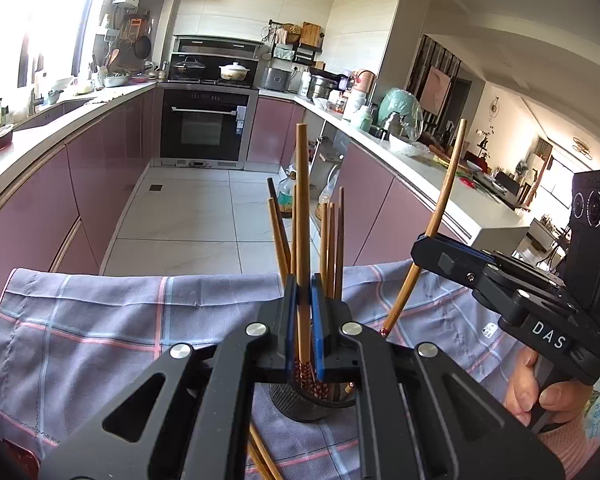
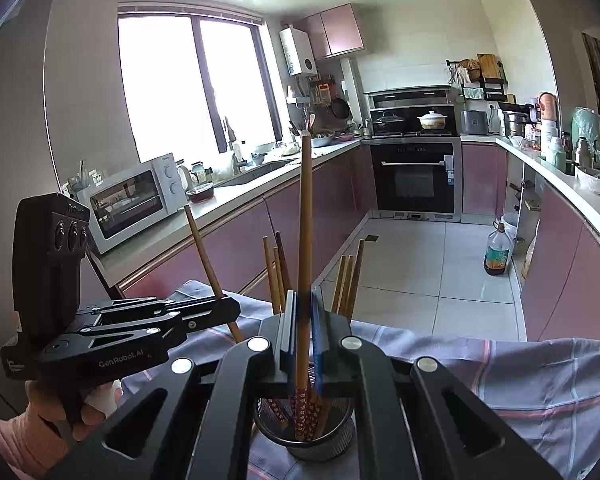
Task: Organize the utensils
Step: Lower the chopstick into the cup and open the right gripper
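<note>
Above the holder (image 2: 306, 432), each claw (image 1: 303, 320) pinches a chopstick (image 1: 302, 216)

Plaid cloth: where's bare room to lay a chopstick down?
Bare: plaid cloth left of the mesh holder, and right of it in the right wrist view. Crowded: at the holder, where left gripper and right gripper each clamp a chopstick; loose chopsticks lie in front.

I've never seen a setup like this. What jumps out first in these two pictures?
Each of two black hand-held grippers pinches one chopstick: the left gripper holds the left chopstick upright at centre, and the right gripper holds the right chopstick the same way. Just below stands a mesh utensil cup of more chopsticks on a checked cloth, with a pink-cabinet kitchen and black oven behind.
</note>
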A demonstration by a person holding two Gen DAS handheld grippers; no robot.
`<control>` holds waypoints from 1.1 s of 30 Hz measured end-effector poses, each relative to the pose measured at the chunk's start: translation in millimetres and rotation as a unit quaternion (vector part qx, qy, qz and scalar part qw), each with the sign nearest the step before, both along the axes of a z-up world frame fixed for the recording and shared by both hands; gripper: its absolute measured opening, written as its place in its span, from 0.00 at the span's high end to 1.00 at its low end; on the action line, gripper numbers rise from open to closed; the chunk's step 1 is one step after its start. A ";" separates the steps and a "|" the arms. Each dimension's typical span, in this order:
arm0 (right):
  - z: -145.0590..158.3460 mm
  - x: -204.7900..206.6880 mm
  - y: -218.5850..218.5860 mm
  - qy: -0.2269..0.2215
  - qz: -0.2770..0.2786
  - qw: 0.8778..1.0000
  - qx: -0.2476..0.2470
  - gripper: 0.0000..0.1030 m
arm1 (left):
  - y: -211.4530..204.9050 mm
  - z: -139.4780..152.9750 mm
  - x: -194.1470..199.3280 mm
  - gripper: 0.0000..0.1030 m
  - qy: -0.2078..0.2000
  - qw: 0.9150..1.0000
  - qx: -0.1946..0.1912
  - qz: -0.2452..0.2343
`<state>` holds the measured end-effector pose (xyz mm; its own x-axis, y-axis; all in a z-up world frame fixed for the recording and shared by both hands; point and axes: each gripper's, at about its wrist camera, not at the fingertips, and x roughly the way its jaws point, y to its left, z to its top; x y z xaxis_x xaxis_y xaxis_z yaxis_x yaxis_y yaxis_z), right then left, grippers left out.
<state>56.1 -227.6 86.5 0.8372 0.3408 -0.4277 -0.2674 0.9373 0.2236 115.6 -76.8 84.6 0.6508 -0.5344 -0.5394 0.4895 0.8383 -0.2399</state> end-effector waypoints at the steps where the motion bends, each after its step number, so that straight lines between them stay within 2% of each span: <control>1: -1.8 0.8 0.7 0.001 -0.001 1.000 -0.004 0.95 | 0.2 -1.8 1.1 0.93 0.000 1.000 0.002 0.000; 22: -28.9 13.8 9.6 0.050 0.003 0.999 -0.019 0.95 | -10.6 -35.5 9.1 0.93 0.018 0.999 0.043 -0.001; 33: -44.9 24.6 13.1 0.080 0.009 0.996 -0.022 0.94 | -13.6 -37.8 14.9 0.92 0.021 0.998 0.053 -0.008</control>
